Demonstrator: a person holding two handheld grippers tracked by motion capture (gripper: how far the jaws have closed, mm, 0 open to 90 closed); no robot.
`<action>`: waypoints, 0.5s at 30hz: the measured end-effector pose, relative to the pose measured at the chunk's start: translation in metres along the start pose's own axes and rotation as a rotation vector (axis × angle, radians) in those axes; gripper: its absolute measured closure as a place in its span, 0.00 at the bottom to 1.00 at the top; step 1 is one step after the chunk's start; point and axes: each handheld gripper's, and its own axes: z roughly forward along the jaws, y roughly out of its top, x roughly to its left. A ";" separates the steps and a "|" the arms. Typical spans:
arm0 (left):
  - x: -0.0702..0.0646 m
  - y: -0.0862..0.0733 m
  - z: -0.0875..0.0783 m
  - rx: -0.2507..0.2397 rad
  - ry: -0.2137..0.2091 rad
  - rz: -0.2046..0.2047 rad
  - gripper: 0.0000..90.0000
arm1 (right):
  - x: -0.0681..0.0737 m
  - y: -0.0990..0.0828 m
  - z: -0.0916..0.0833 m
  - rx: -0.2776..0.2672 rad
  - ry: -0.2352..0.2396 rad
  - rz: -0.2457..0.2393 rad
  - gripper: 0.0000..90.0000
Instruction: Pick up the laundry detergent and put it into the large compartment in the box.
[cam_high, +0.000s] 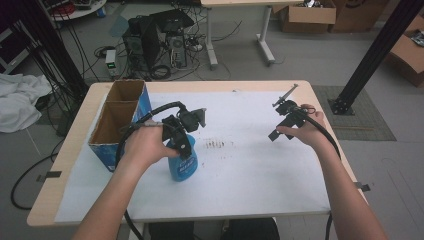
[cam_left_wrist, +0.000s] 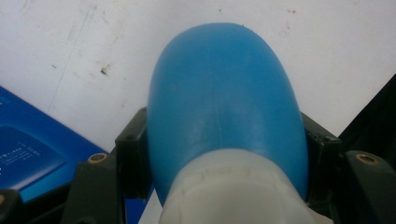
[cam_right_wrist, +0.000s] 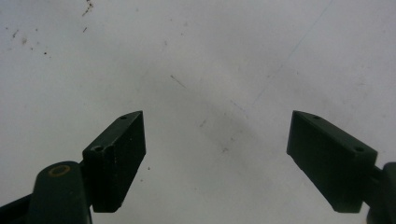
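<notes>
The left gripper (cam_high: 181, 134) clamps the upright blue bottle (cam_high: 184, 160) just below its white cap, beside the cardboard box (cam_high: 117, 120). The right gripper (cam_right_wrist: 215, 158) hovers well apart over the desk (cam_high: 250, 165), jaws wide and empty.

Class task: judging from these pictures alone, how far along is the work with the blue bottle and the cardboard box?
Done: the left gripper is shut on the blue bottle, its jaws either side of the body below the white cap.
In hand: the bottle is upright on the white sheet, beside the box.
Left: both box compartments look empty, so probably the bottle goes in. The right gripper is open, holding nothing.
</notes>
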 end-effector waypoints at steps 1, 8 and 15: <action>0.000 0.000 0.000 0.000 0.003 0.001 0.41 | 0.000 0.000 0.000 -0.002 0.001 -0.001 0.22; 0.002 0.002 -0.020 0.004 0.033 -0.033 0.41 | 0.000 0.000 -0.005 -0.009 -0.001 -0.002 0.22; 0.010 0.001 -0.065 -0.034 0.049 -0.099 0.41 | 0.001 0.001 -0.012 -0.022 -0.006 -0.002 0.22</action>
